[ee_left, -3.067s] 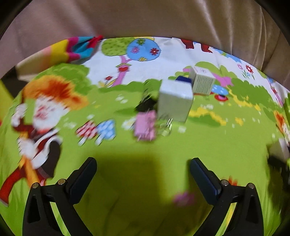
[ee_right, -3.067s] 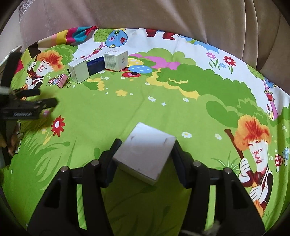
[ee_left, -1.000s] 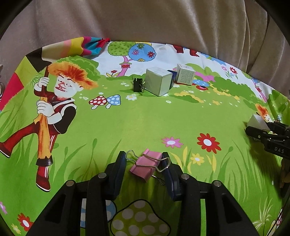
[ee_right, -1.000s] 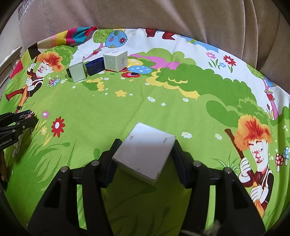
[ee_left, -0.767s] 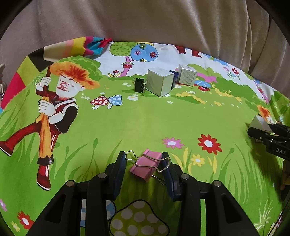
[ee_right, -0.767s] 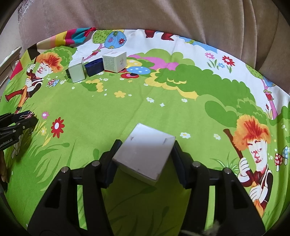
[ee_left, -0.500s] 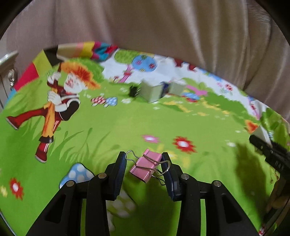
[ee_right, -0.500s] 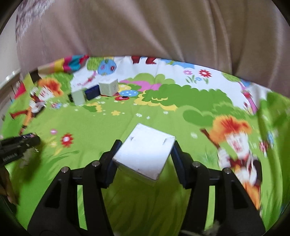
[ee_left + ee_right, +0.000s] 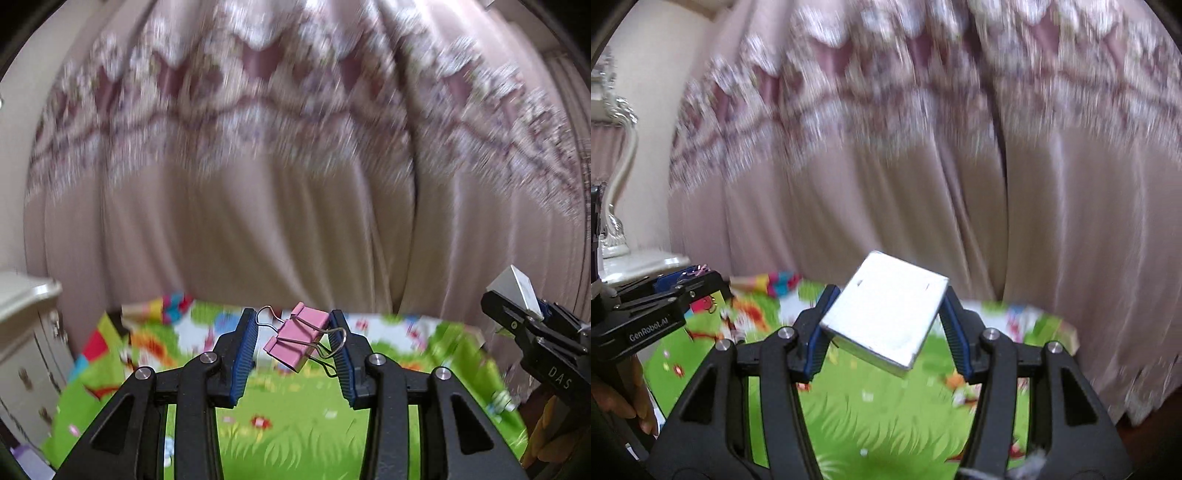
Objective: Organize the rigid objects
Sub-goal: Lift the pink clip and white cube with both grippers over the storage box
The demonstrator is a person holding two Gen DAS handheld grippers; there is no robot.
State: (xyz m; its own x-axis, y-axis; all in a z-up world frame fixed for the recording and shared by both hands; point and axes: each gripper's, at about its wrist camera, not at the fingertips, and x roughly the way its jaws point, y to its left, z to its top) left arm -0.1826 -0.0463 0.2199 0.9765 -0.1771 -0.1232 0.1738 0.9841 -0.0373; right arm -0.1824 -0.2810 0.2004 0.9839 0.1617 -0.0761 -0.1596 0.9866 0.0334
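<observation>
Pink binder clip (image 9: 299, 341), tilted, gripped in the left claw (image 9: 293, 350); white box (image 9: 886, 312) clamped in the right claw (image 9: 886, 328). Both now raised toward the curtain (image 9: 258, 221), apparently above the blurred cartoon cloth (image 9: 295, 435).

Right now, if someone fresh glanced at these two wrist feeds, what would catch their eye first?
Probably the pink binder clip, tilted and pinched between the left gripper fingers at the bottom centre of the left wrist view. Next, the white box, held askew in the right gripper in the right wrist view. Behind both hangs a blurred pinkish curtain, with the bright cartoon cloth low in the frame.
</observation>
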